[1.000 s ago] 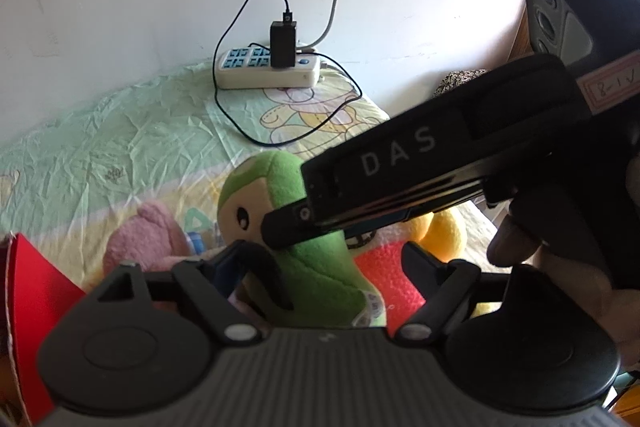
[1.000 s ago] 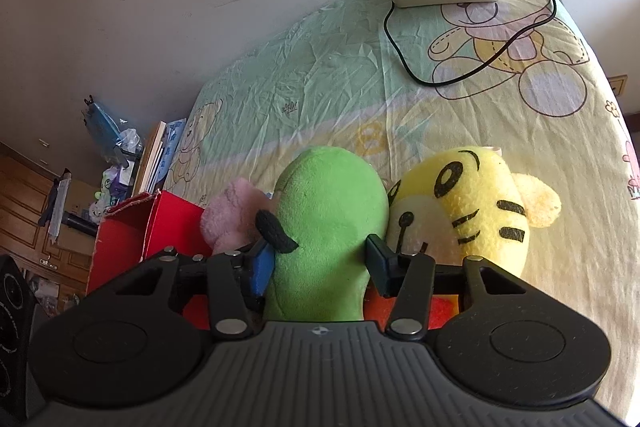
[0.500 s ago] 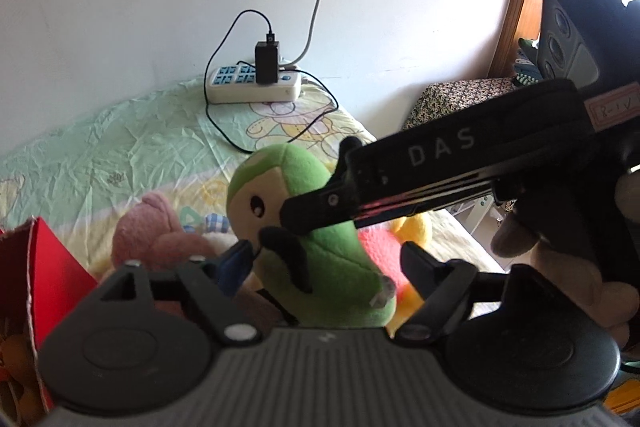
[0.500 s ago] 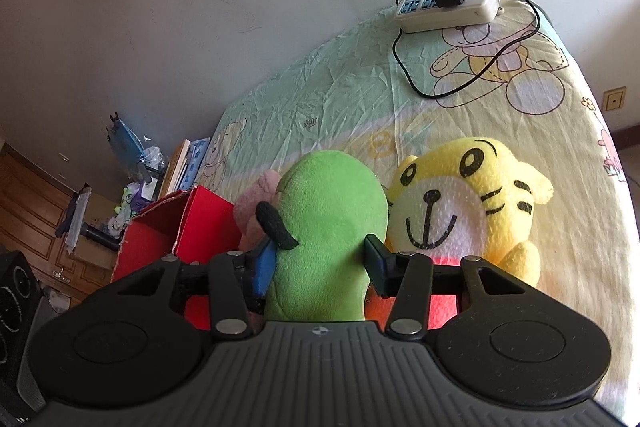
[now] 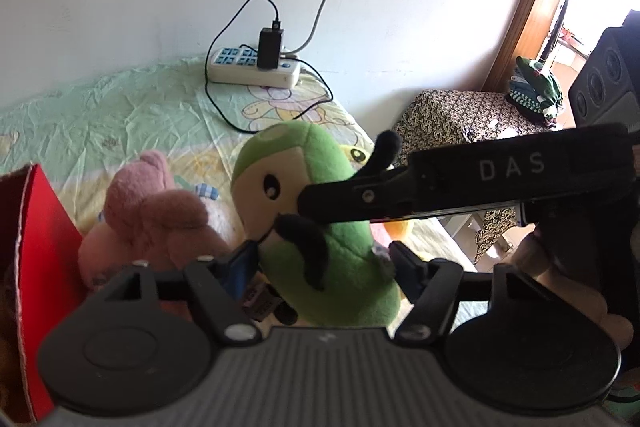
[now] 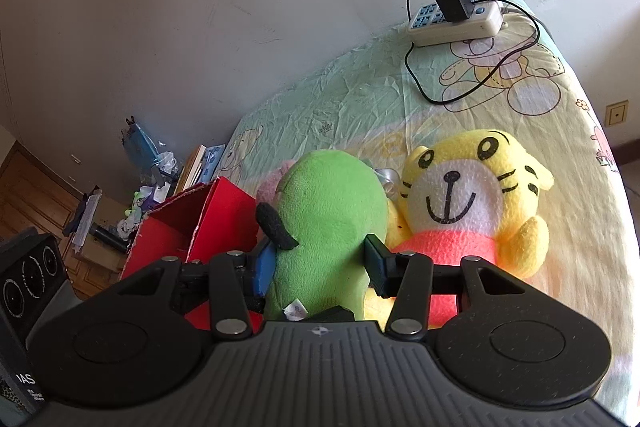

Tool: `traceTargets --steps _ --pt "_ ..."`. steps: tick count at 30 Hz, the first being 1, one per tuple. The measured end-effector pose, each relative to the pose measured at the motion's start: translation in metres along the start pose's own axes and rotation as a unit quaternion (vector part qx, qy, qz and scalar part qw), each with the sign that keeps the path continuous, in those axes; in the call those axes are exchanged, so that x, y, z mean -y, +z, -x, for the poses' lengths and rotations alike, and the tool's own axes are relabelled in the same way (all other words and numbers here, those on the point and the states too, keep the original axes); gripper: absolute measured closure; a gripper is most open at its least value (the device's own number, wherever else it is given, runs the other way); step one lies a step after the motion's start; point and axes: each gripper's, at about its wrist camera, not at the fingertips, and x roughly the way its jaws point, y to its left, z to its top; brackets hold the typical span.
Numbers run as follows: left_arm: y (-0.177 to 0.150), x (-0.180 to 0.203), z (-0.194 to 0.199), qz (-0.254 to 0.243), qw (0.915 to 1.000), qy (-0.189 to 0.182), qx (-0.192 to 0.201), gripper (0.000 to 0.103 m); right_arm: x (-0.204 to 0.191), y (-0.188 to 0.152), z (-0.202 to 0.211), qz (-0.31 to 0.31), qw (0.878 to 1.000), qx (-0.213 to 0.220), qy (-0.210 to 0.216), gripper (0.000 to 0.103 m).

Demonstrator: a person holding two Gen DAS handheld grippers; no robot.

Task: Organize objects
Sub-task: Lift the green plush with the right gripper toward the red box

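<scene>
Green plush (image 6: 328,227) is the thing in play: right gripper (image 6: 322,267) has its fingers clamped on the lower body, blue pad (image 6: 265,267) on one flank and dark pad (image 6: 376,265) on the other, fabric visibly pinched in. From the left wrist view, left gripper (image 5: 322,267) straddles the same toy; its fingers have just been closing on the plush and now press both sides. So both units hold one toy, probably because it is soft and floppy and one pinch low down would let it sag. The right unit's black arm crosses in front of the plush's face in the left view, which fits both coming in from roughly opposite sides. Toy looks raised off the bed sheet (image 6: 360,99), though its base is hidden behind the gripper bodies, so can't confirm. Just behind it: pink plush (image 5: 156,211) on one side, yellow tiger plush (image 6: 472,203) on the other, both lying on the sheet. Red box (image 6: 188,227) stands open just beside the green one, likely the drop target for sorting. Further back, power strip (image 6: 456,19) with black charger (image 6: 448,1) sits at the wall (image 6: 200,7), well clear of the work.
</scene>
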Motion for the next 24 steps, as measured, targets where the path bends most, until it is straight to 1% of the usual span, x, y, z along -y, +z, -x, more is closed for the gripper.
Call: traceTargets --steps 3,9,14,18,24 --pt "-0.001 0.005 0.012 -0.002 0.9999 0.006 0.011 0.034 -0.007 -0.002 0.006 0.002 1.0 0.006 0.005 0.053" --pt "-0.003 0.004 0.036 0.013 0.9994 0.013 0.03 0.035 -0.021 -0.008 0.012 0.011 0.999 0.015 0.03 0.052" --pt "-0.011 0.004 0.063 0.022 0.9974 0.04 0.056 0.035 -0.04 -0.013 0.009 0.021 0.998 0.017 0.064 0.052" --pt "-0.015 -0.007 0.086 0.035 0.9947 0.061 0.075 0.035 -0.063 -0.014 -0.001 0.033 0.996 0.013 0.085 0.052" --pt "-0.018 -0.036 0.114 0.041 0.9907 0.08 0.102 0.035 -0.11 -0.017 -0.024 0.069 0.994 0.02 0.087 0.052"
